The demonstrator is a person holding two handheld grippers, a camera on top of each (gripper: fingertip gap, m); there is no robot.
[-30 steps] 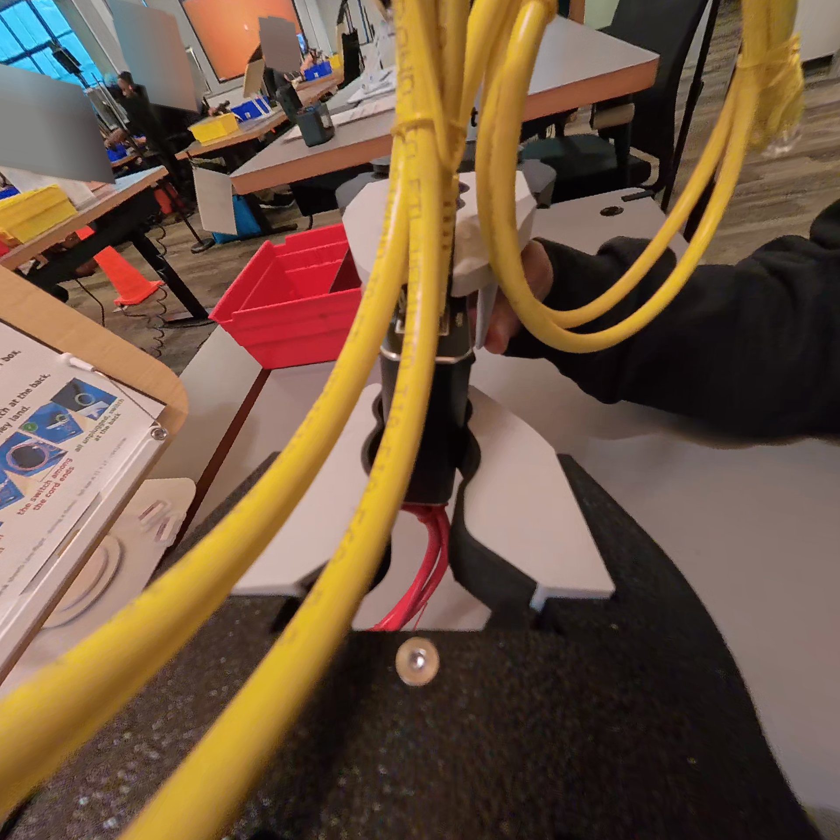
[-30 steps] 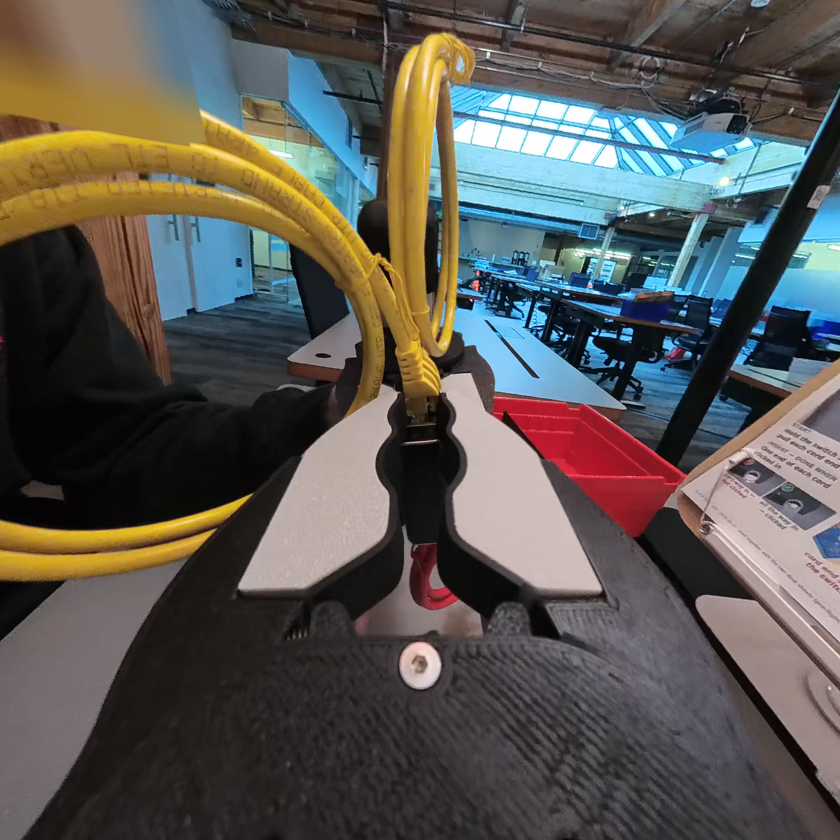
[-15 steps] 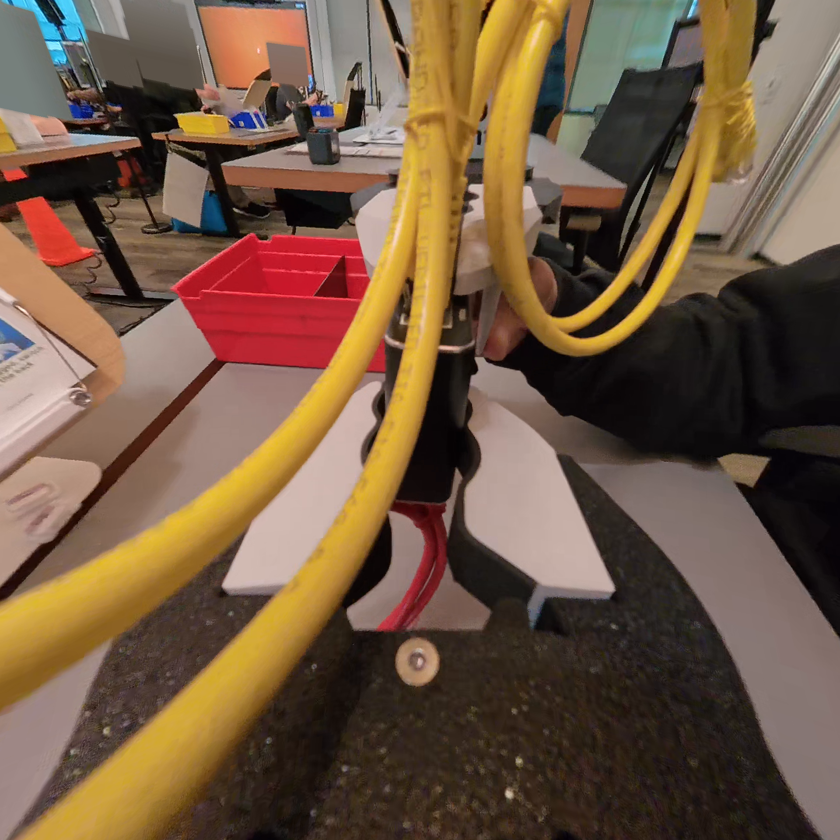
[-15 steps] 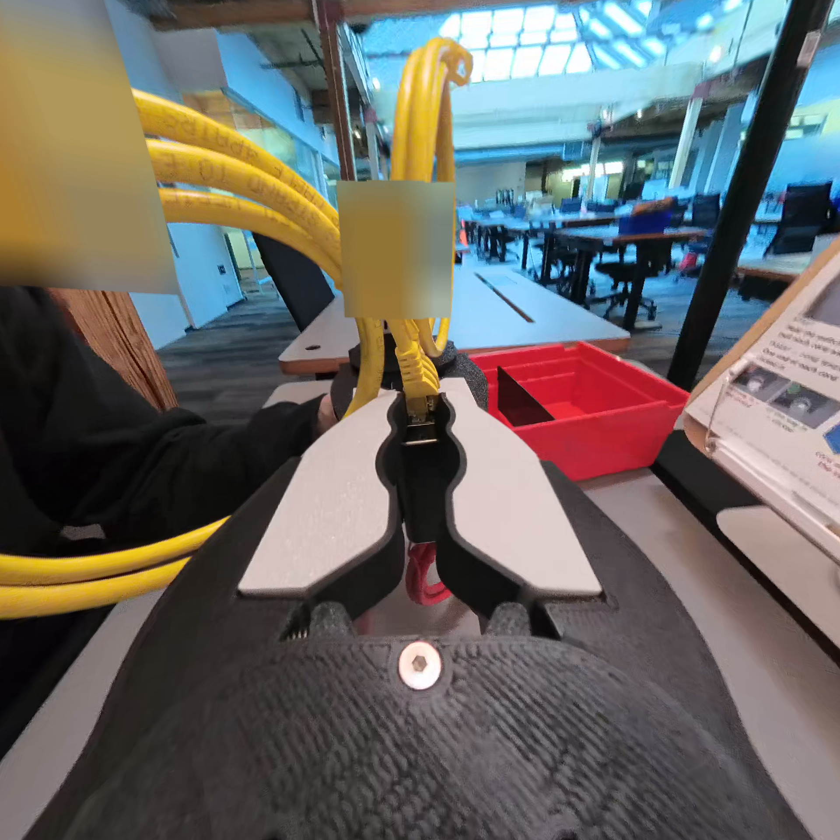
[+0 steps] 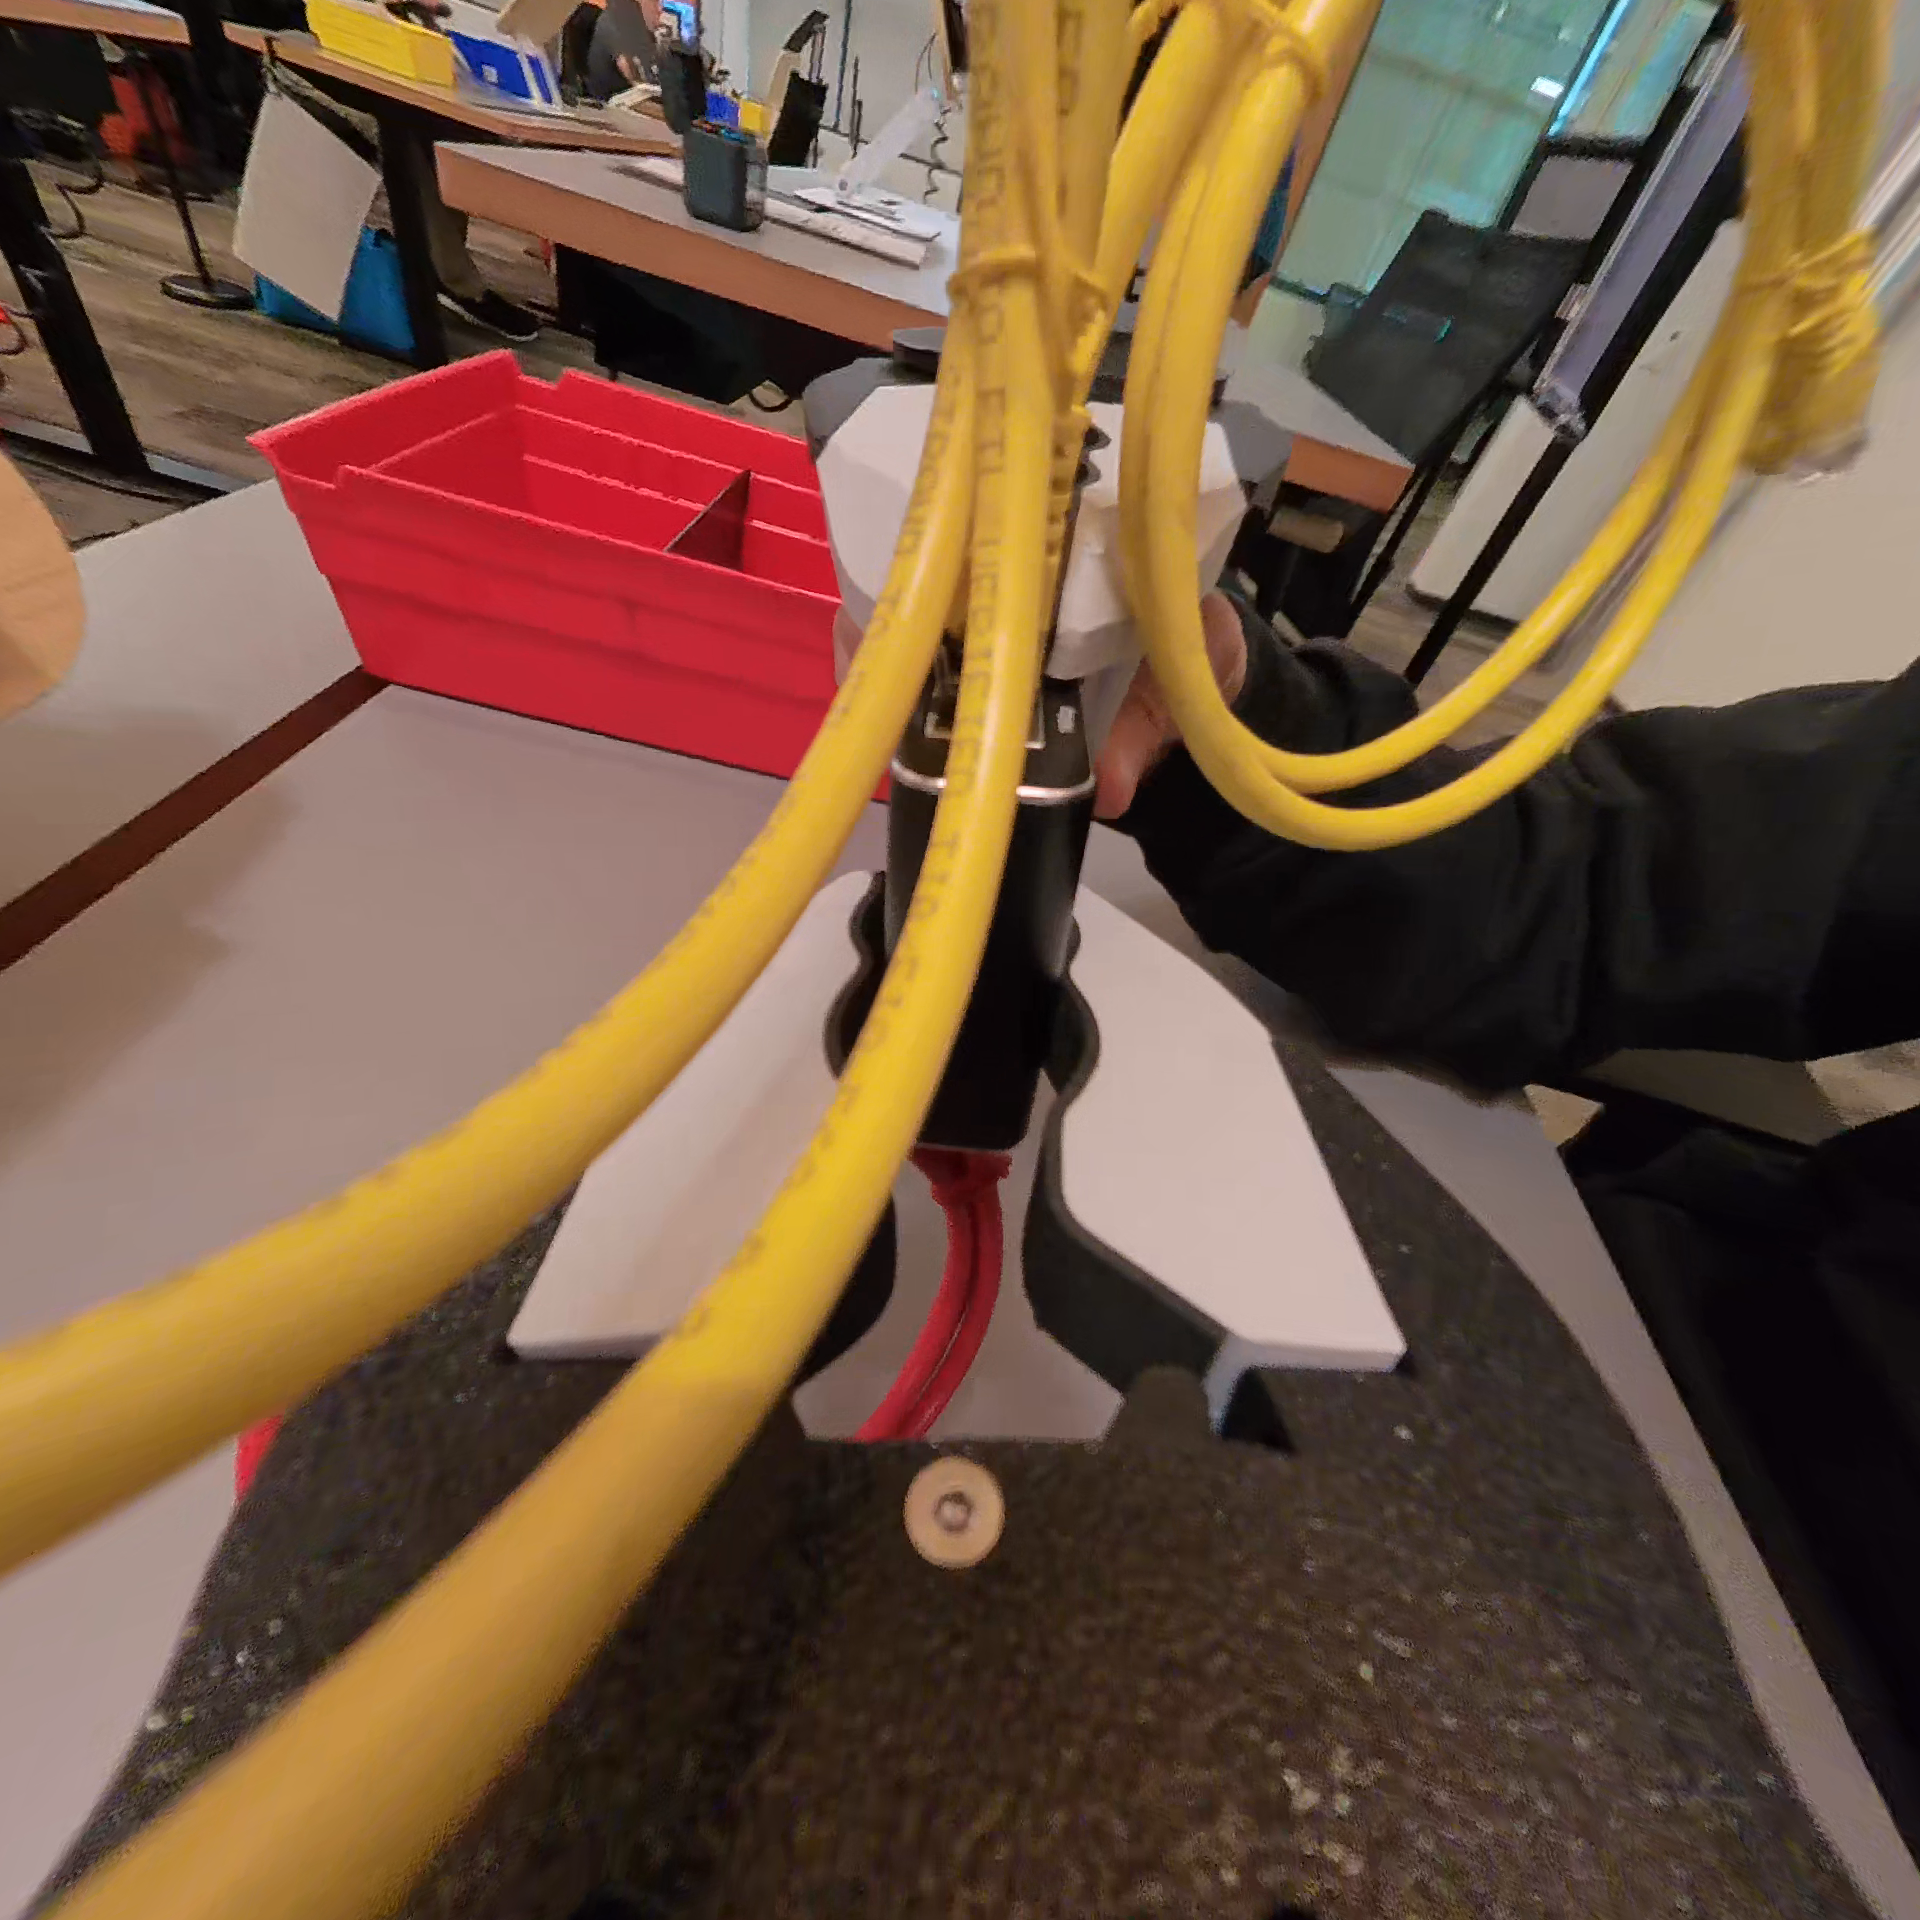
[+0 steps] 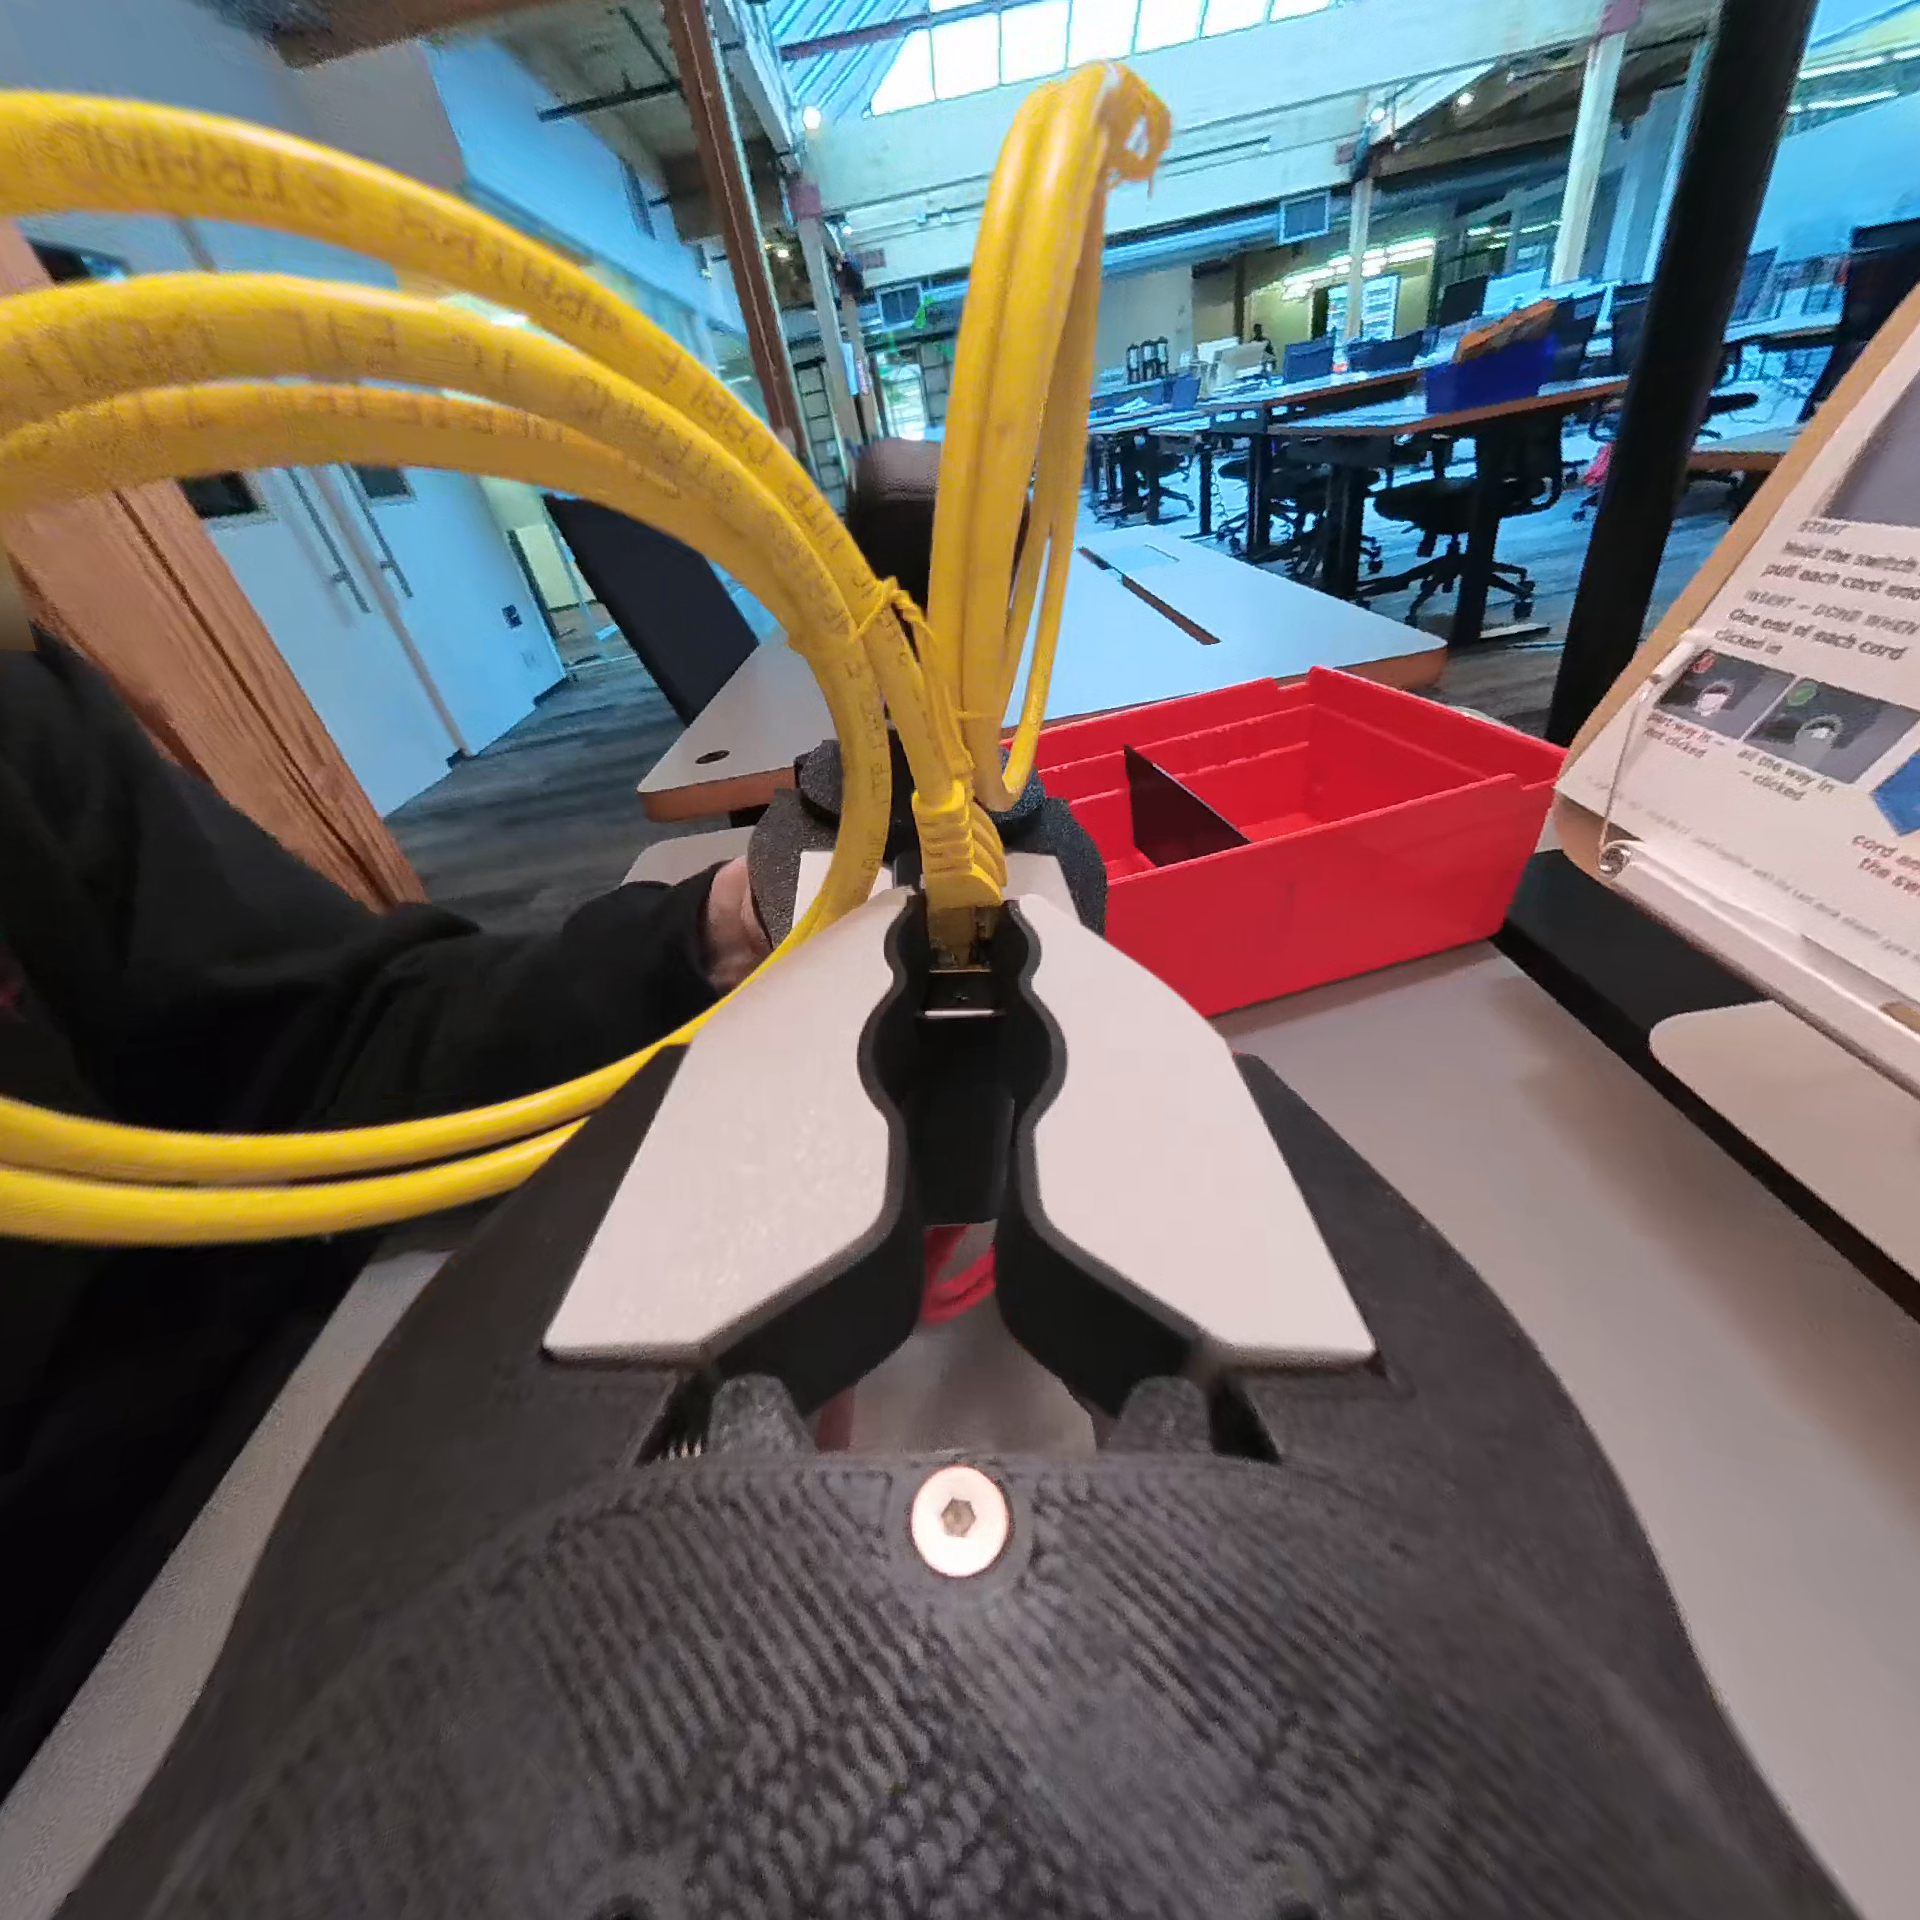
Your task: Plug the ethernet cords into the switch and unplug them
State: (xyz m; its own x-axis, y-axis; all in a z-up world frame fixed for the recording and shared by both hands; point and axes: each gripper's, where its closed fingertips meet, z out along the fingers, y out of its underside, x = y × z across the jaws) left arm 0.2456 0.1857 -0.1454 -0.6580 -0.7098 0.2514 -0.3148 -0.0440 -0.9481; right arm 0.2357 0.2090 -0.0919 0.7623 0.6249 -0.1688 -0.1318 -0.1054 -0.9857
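Note:
My left gripper [image 5: 966, 894] is shut on a narrow black switch [image 5: 997, 1018], held above the grey table. Bundled yellow ethernet cords [image 5: 623, 1049] loop up from the switch across the left wrist view. One loose plug end [image 5: 1818, 364] hangs at the upper right. Red cords [image 5: 956, 1278] trail under the switch. My right gripper [image 6: 961, 899] is shut on the same switch [image 6: 956, 1122] from the opposite side. Its tips flank a yellow plug [image 6: 951, 842] seated in a port. Each gripper shows beyond the switch in the other's view: the right one [image 5: 1164, 540], the left one [image 6: 1060, 831].
A red divided bin [image 5: 540, 561] stands on the table [image 5: 312, 883] behind the switch; it also shows in the right wrist view [image 6: 1330, 831]. An instruction board [image 6: 1766, 665] leans at the right beside a black pole [image 6: 1683, 364]. A black sleeve [image 5: 1507, 862] reaches in. The grippers' ends are close to 5 centimetres from one another.
Both views have swung and tilted down: the red bin has moved toward the middle and the instruction board has slid out of the left view. Both grippers stay shut on the switch.

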